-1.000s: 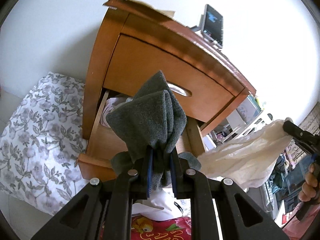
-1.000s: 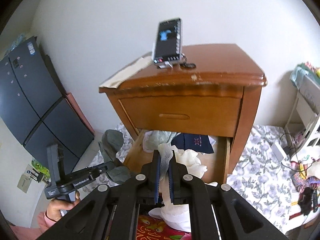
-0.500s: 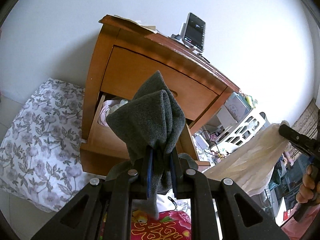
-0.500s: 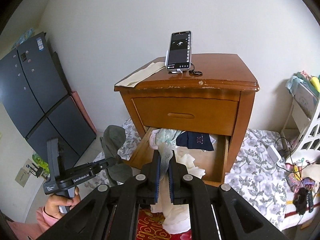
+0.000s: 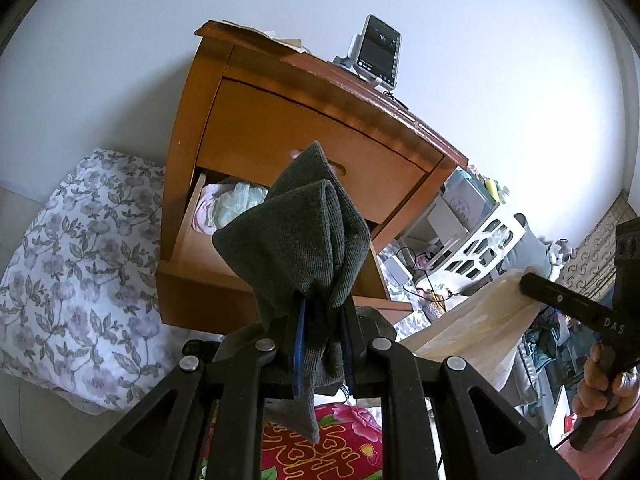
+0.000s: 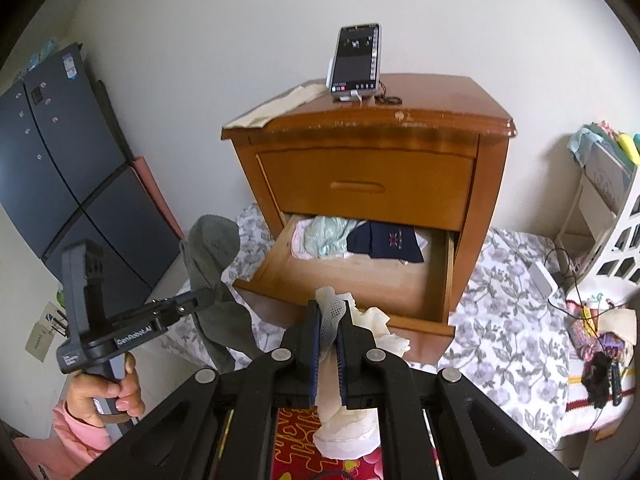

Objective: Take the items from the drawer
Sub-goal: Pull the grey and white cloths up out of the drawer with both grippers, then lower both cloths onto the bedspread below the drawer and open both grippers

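My left gripper (image 5: 322, 332) is shut on a grey knitted garment (image 5: 296, 236) that bunches above the fingers and hangs below them; the same grey garment (image 6: 214, 248) shows at the left of the right wrist view. My right gripper (image 6: 329, 322) is shut on a cream garment (image 6: 340, 420) with a mesh edge, also seen as the cream garment (image 5: 468, 332) stretched at the right of the left wrist view. Both are held in front of the wooden nightstand (image 6: 372, 144), whose lower drawer (image 6: 352, 280) stands pulled out. Inside lie pale clothes (image 6: 320, 236) and a navy garment (image 6: 388, 242).
A phone (image 6: 356, 60) on a stand and a cream cloth (image 6: 280, 106) sit on the nightstand top. A floral quilt (image 6: 512, 320) lies around its base. A dark cabinet (image 6: 60, 168) stands left, a white rack (image 6: 616, 232) right. A red flowered cloth (image 6: 296, 440) lies below me.
Both grippers have drawn back from the nightstand with their garments, so the open drawer and its contents show more fully. The left one also rose a little.
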`<state>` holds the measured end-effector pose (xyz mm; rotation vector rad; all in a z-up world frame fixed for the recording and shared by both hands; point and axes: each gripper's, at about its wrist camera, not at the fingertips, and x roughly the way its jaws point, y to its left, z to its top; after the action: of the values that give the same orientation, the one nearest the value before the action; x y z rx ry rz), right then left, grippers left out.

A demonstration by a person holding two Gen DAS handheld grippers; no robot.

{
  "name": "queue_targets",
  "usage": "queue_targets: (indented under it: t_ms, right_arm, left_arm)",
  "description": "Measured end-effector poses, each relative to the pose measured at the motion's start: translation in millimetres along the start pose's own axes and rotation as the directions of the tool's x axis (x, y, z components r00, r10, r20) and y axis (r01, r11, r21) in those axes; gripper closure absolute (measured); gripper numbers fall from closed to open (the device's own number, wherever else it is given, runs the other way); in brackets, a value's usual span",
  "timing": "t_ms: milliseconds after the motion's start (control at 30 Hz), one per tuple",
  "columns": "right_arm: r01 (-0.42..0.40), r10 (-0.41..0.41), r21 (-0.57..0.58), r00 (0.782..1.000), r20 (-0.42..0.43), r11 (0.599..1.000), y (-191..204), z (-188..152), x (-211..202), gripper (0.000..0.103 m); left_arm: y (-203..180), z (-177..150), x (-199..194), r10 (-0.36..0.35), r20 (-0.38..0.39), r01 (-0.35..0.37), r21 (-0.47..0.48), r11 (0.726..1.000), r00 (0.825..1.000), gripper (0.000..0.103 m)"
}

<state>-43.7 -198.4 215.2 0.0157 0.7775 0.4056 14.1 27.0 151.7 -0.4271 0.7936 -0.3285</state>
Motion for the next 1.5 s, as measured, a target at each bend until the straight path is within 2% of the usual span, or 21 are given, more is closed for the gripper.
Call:
queue_targets:
  t_ms: [233,367,733,1000,1233,1500]
  right_arm:
    - [0.004,-0.004,0.006,0.999,-0.042,1.000,-0.9,-7.3,17.7,0.095]
    - [0.006,-0.005,0.013,0.996,-0.093,1.000,-2.9,-15.5,38.5,0.095]
    - [0.025,-0.013,0.053,0.975,-0.223,0.998,-17.1,-41.0,104.9,0.095]
    - [0.046,-0.029,0.055,0.960,-0.279,0.997,-22.9,-51.8,136.5,0.094]
    - [0.046,-0.023,0.061,0.942,-0.335,0.997,-25.3,-60.3,165.0,0.094]
    - [0.056,-0.023,0.069,0.915,-0.403,0.996,-31.5,-76.0,203.8,0.092]
  left_arm:
    - [3.9,-4.1,9.4,0.011,-0.035,-0.011,-0.007,1.000,0.999,0.087]
    - [7.0,-7.8,20.4,0.015,-0.069,-0.016,-0.012,1.000,0.998,0.087]
    - [17.3,-20.1,52.7,0.042,-0.164,-0.046,-0.020,0.999,0.986,0.087]
    - [26.9,-27.7,75.7,0.055,-0.223,-0.064,-0.033,0.997,0.973,0.087]
    - [34.3,-34.9,101.0,0.067,-0.283,-0.079,-0.033,0.996,0.957,0.087]
    - [49.6,-50.6,133.5,0.086,-0.370,-0.107,-0.037,0.994,0.925,0.087]
